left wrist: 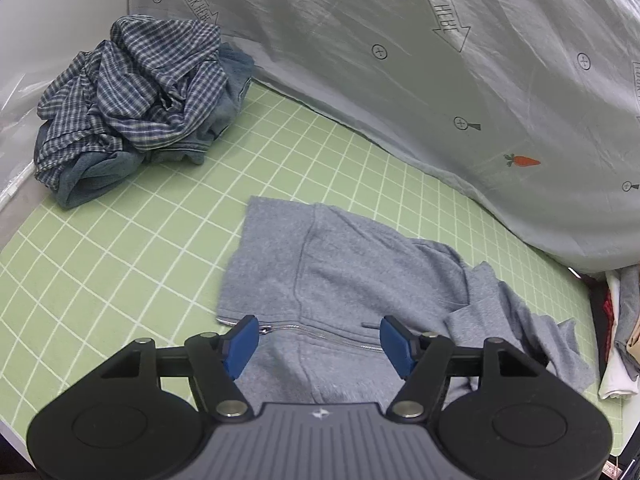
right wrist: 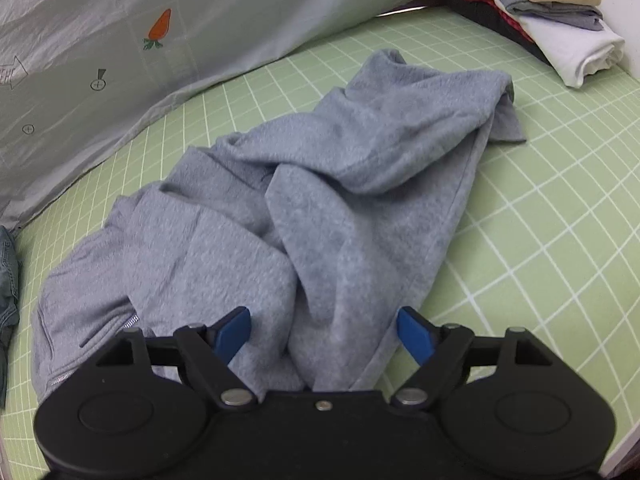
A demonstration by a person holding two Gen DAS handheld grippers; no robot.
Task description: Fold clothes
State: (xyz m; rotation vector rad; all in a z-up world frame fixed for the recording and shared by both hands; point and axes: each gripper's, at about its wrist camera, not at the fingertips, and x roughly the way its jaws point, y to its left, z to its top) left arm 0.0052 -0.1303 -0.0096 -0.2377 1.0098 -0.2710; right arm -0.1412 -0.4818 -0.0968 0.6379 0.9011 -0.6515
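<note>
A grey zip-up sweatshirt (left wrist: 360, 272) lies rumpled on the green grid mat (left wrist: 120, 272); its silver zipper (left wrist: 320, 330) runs between my left fingers. My left gripper (left wrist: 320, 340) is open, low over the zipper edge, holding nothing. In the right wrist view the same sweatshirt (right wrist: 320, 184) lies bunched, a sleeve reaching toward the far right. My right gripper (right wrist: 324, 332) is open, its blue fingertips (right wrist: 234, 332) on either side of a fold of the grey cloth near its front edge.
A crumpled blue plaid shirt on denim (left wrist: 136, 96) sits at the mat's far left. A grey printed sheet (left wrist: 440, 60) rises along the back. A stack of folded clothes (right wrist: 560, 20) stands at the far right corner, also in the left wrist view (left wrist: 620, 340).
</note>
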